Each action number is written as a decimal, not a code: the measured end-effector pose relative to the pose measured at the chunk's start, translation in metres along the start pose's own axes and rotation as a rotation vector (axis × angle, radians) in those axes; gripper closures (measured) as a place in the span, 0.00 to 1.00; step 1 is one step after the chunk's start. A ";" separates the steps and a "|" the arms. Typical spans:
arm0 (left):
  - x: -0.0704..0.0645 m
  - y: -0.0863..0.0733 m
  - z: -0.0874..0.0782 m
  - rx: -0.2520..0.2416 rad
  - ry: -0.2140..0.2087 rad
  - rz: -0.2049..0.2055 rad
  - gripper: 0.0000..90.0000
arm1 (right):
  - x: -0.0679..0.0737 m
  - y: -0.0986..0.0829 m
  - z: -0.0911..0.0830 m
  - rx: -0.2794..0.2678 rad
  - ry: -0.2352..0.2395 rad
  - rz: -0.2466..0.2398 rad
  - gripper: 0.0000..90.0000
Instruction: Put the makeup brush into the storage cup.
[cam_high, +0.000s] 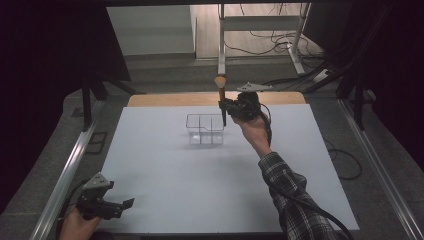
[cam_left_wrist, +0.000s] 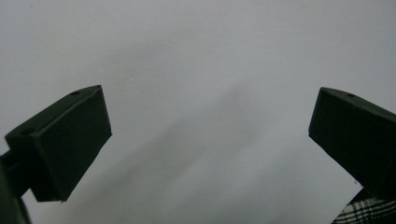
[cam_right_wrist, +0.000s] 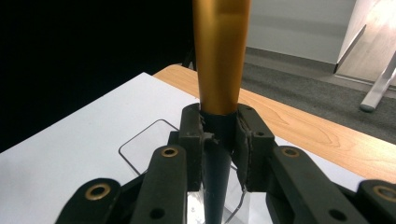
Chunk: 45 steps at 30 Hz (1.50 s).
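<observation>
White table (cam_high: 165, 190) takes up most of the high view, a wooden strip (cam_high: 175, 99) along its far edge; grey carpet floor (cam_high: 160, 70) beyond, with a metal desk frame (cam_high: 260, 25) and cables; clear plastic box (cam_high: 205, 129) with dividers sits on the table toward the far middle, well apart from the left gripper (cam_high: 125, 204); right gripper (cam_high: 223, 106) is at the far right corner of the box, held up by a hand on a plaid sleeve (cam_high: 295, 200); its jaws are pressed together around a brush (cam_high: 220, 95), pinching it on the dark lower part just under the orange handle; brush stands upright, tan end above the jaws, dark lower end reaching down at the box's right rear compartment; cannot tell if the tip touches the box bottom; in the right gripper view the right gripper (cam_right_wrist: 219, 140) clamps the brush (cam_right_wrist: 220, 51) on both sides, orange handle rising straight from between the jaws, box (cam_right_wrist: 149, 140) rim showing just below and behind; left gripper sits at the near left table corner in the other hand (cam_high: 75, 225); in the left gripper view the left gripper (cam_left_wrist: 210, 135) has jaws spread wide, nothing between them, just bare table (cam_left_wrist: 201, 56); bit of plaid sleeve (cam_left_wrist: 364, 212) at the lower right corner.
</observation>
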<state>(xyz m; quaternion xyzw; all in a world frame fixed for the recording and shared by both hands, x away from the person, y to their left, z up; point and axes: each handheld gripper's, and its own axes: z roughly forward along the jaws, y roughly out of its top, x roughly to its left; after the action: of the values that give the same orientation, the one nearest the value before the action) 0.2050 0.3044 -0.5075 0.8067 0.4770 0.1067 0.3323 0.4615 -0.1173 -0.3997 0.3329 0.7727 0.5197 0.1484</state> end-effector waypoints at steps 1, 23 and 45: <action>0.000 0.000 0.000 0.000 0.000 0.000 0.00 | 0.000 0.000 0.000 0.000 0.000 0.000 0.82; 0.001 0.000 0.000 -0.003 -0.004 -0.002 0.00 | 0.012 -0.001 0.024 0.001 0.013 -0.027 0.82; 0.000 0.000 0.001 0.011 -0.007 0.005 0.00 | 0.007 -0.020 0.033 0.029 -0.002 -0.018 0.82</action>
<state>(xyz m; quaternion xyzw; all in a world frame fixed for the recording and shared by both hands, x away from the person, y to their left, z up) 0.2056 0.3038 -0.5087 0.8101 0.4742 0.1019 0.3293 0.4682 -0.0940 -0.4313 0.3284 0.7829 0.5070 0.1491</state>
